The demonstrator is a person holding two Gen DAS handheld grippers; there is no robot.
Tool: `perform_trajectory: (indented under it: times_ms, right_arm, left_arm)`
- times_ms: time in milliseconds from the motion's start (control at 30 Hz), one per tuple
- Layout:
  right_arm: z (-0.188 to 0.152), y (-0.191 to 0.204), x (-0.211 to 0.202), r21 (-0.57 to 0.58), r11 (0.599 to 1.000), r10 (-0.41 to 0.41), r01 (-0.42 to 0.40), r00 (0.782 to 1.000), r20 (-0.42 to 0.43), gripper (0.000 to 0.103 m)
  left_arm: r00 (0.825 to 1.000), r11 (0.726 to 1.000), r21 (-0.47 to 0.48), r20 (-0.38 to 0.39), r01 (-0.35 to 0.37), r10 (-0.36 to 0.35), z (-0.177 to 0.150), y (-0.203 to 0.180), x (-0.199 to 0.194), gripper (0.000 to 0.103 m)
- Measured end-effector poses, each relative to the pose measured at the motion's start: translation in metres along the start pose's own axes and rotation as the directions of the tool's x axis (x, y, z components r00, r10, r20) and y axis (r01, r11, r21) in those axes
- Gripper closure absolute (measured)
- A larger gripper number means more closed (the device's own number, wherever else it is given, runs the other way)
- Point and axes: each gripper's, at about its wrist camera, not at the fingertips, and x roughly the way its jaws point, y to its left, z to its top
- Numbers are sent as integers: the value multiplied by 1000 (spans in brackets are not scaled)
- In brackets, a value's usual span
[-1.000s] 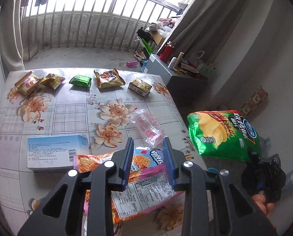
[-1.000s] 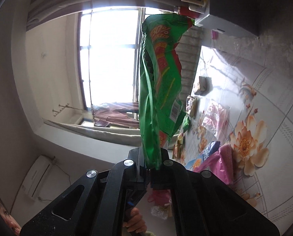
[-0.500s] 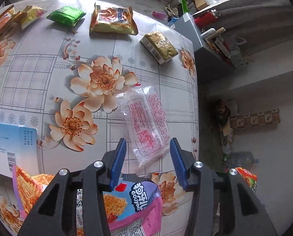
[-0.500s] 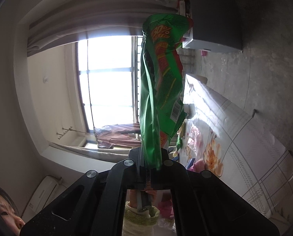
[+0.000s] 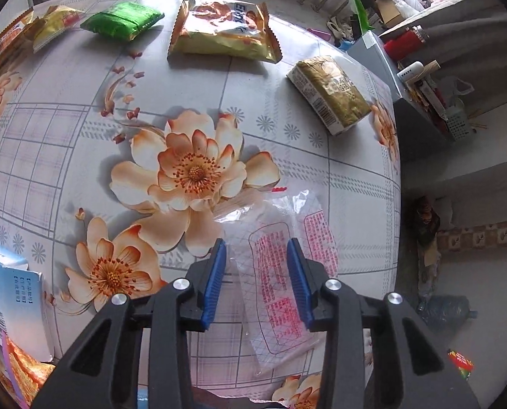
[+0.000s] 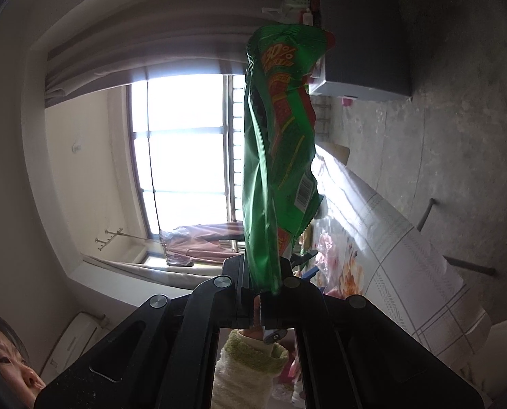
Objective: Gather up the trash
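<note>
Over table edge, our left gripper (image 5: 256, 279) dropped lower, jaws just narrowed astride clear wrapper (image 5: 280, 272), unpinched; right gripper (image 6: 265, 283) clamps green bag (image 6: 277, 156). Pickup imminent.

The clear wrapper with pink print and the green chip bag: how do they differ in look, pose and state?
1. The clear wrapper with pink print is see-through; the green chip bag is opaque.
2. The wrapper lies flat on the flowered tablecloth; the bag hangs in the air beside the table.
3. The wrapper lies between the left gripper's blue pads, not yet pinched, though they have just been closing; the right gripper is shut on the bag's edge.
Both look empty.
</note>
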Motion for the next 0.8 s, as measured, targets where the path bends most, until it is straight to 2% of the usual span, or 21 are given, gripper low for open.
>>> perform_trajectory:
  times_ms: [33, 133, 267, 467, 633, 800]
  right_arm:
    - [-1, -6, 5, 1, 1000, -3, 3, 1000, 2, 102]
    - [-2, -2, 1, 6, 1000, -9, 9, 1000, 7, 102]
    - [-2, 11, 1, 3, 1000, -16, 16, 1000, 14, 102]
    - [-2, 16, -5, -13, 1000, -13, 13, 999, 35, 102]
    - [-3, 26, -27, -39, 999, -5, 8, 998, 69, 102]
    - [4, 43, -70, -90, 995, -19, 34, 987, 159, 102]
  left_arm:
    - [1000, 1000, 7, 1, -10, 10, -1, -1, 1, 84]
    - [1000, 1000, 27, -4, -10, 10, -3, -4, 3, 91]
    - [1000, 999, 31, 17, 21, -22, -4, -6, -4, 92]
    - [989, 993, 71, 108, 98, -106, -5, -19, -41, 94]
    - [971, 974, 189, 176, 127, -160, -19, -45, -79, 94]
    - [950, 931, 321, 194, 176, -246, -53, -79, -115, 94]
